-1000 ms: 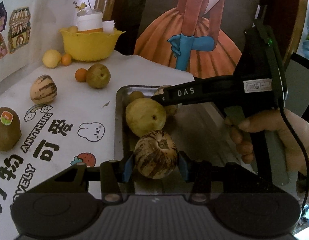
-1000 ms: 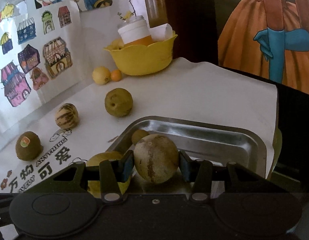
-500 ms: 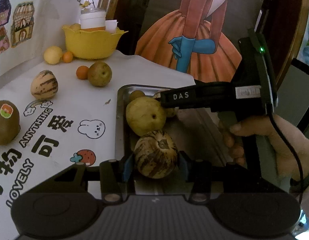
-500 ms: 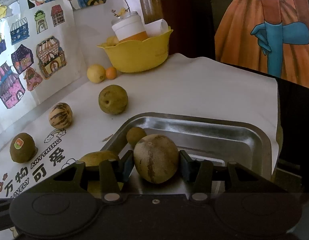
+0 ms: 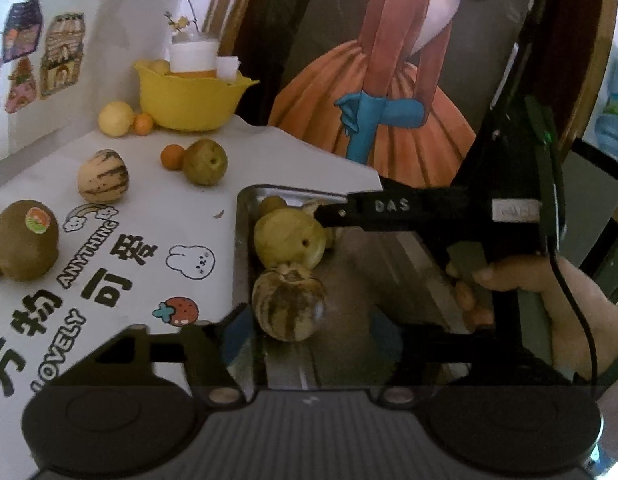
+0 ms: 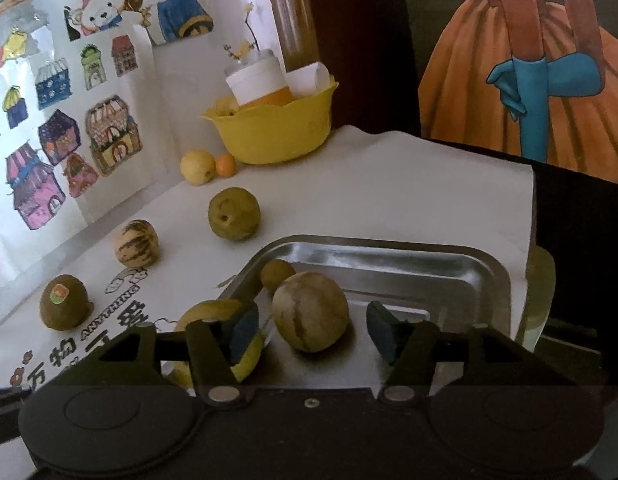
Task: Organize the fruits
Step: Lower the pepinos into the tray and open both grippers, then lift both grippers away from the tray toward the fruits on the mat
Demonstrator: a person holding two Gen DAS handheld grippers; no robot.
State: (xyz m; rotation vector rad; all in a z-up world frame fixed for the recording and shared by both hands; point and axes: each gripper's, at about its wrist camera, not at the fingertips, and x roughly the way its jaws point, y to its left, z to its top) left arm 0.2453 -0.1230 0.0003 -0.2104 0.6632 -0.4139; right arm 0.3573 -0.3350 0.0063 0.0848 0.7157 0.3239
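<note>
resting in the metal tray, a striped melon lies just ahead of the left tongs, whose blue pads stand apart on either side of it without touching. a yellow-green pear sits just beyond the melon, touching it, with a small brown fruit at the tray's far left corner. from the right wrist view the right tongs are spread wide too, and a pale round melon sits on the tray floor between the pads, clear of both. the tray lies at the near right of the white worktop. out on the worktop to the left stay a kiwi with a sticker, a second striped melon, a green-brown pear, a lemon and a small orange beside a yellow bowl at the far edge. another small orange touches the pear in the left wrist view.
</note>
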